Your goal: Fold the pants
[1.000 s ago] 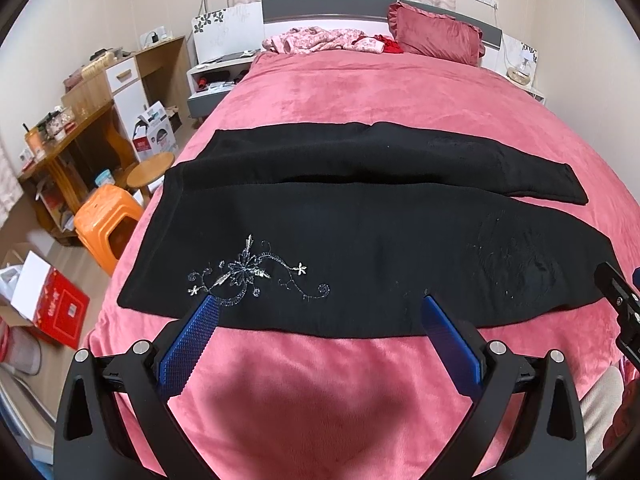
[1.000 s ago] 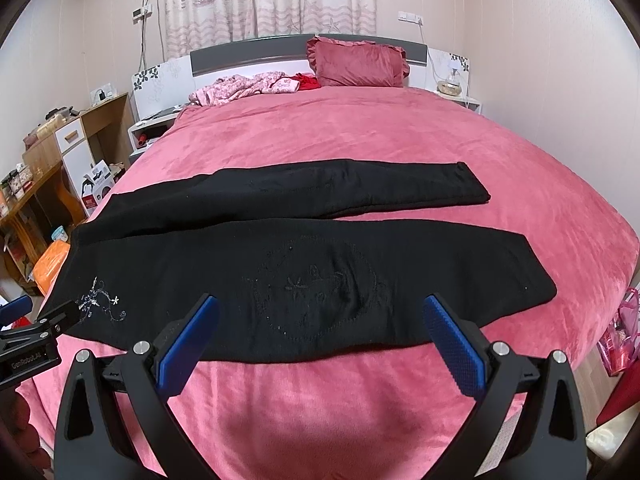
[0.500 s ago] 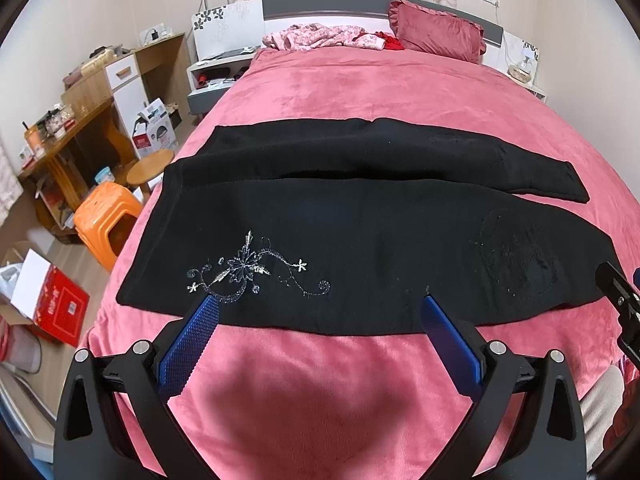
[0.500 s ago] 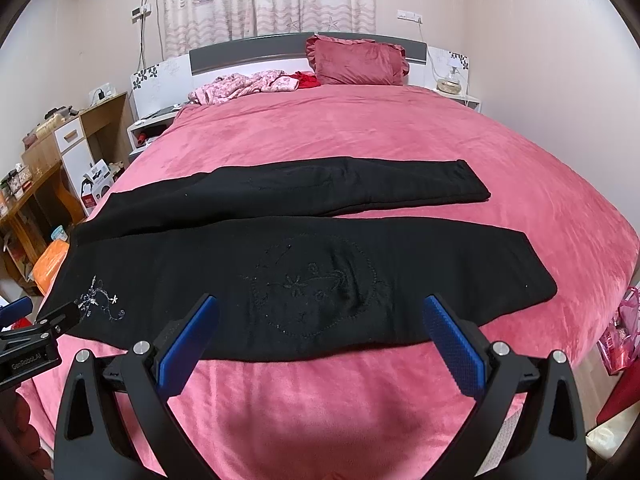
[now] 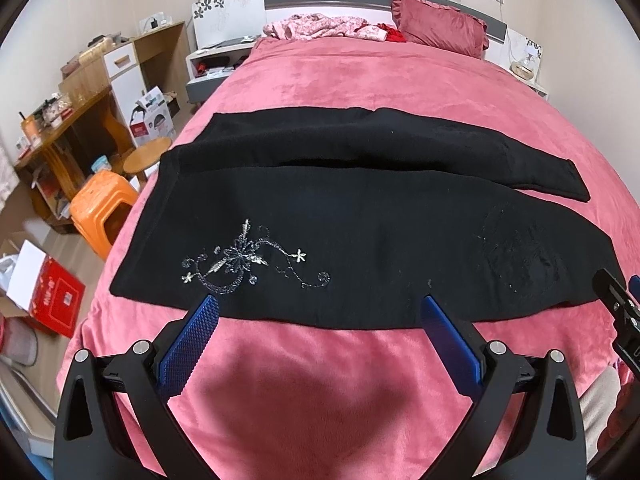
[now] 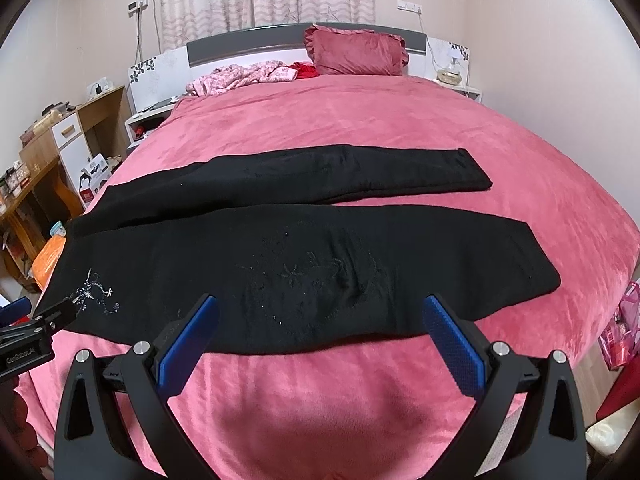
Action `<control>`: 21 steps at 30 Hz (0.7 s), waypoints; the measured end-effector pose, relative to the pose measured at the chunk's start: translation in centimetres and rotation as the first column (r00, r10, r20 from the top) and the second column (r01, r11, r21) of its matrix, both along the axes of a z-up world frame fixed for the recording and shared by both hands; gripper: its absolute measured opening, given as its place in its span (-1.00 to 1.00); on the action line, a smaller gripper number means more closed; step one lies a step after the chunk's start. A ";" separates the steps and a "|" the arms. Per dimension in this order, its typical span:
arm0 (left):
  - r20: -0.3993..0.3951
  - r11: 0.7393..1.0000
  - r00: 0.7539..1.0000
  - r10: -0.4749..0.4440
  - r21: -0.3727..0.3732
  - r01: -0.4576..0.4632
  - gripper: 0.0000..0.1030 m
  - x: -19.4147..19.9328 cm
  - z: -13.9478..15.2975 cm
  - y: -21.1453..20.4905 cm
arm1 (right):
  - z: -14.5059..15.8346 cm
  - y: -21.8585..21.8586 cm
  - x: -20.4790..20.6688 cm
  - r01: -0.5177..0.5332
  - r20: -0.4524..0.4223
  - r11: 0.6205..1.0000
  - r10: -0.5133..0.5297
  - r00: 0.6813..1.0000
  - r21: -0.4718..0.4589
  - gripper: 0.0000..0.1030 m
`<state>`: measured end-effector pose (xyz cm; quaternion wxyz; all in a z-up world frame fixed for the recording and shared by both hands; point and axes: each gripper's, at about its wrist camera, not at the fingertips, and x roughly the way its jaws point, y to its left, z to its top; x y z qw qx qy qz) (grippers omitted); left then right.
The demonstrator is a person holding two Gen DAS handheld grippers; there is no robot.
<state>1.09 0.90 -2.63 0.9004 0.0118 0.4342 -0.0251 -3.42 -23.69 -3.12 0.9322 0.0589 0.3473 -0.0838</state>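
The black pants (image 5: 360,232) lie flat across the pink bed (image 5: 360,92), near its foot edge, waistband toward the left edge and both cuffs toward the right. The legs are splayed: the near leg runs along the foot edge, the far leg (image 6: 320,176) angles off toward the headboard, with a wedge of bedspread showing between the cuffs. Silver embroidery (image 5: 248,260) marks the near hip.

No fold looks made yet, so the first step is likely laying one leg over the other. The left gripper (image 5: 320,316) hovers with its jaws spread wide over the near hem by the embroidery, holding nothing; the right gripper (image 6: 320,316) hangs just as wide and empty over the near leg's mid-length.

To do it well, pinch only the near leg's long edge, one claw toward the waist and one toward the cuff, taking both fabric layers but none of the plush bedspread. Lift both ends together and carry the leg over onto the far one, matching cuffs and seams. The cloth looks soft and limp, so uneven lifting would likely drag wrinkles.
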 end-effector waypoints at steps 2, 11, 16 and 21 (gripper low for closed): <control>-0.004 1.000 1.000 -0.003 0.002 0.003 0.94 0.1 -0.1 -0.1 | 0.0 0.1 0.1 -0.002 -0.001 1.000 0.002 1.000 -0.001 0.97; -0.096 0.995 0.995 -0.042 -0.091 0.034 0.94 1.3 -1.8 0.9 | -1.2 -1.1 0.7 -0.108 0.017 0.984 0.106 0.994 0.139 0.97; -0.203 0.898 0.979 -0.029 -0.435 -0.063 0.94 2.5 -4.8 5.5 | -3.7 -3.8 1.7 -0.049 -0.114 0.960 0.083 0.990 0.274 0.97; -0.298 0.840 0.941 0.159 -0.460 -0.288 0.94 2.9 -8.2 10.6 | -5.7 -9.2 1.0 0.085 -0.129 0.869 -0.024 0.991 0.487 0.97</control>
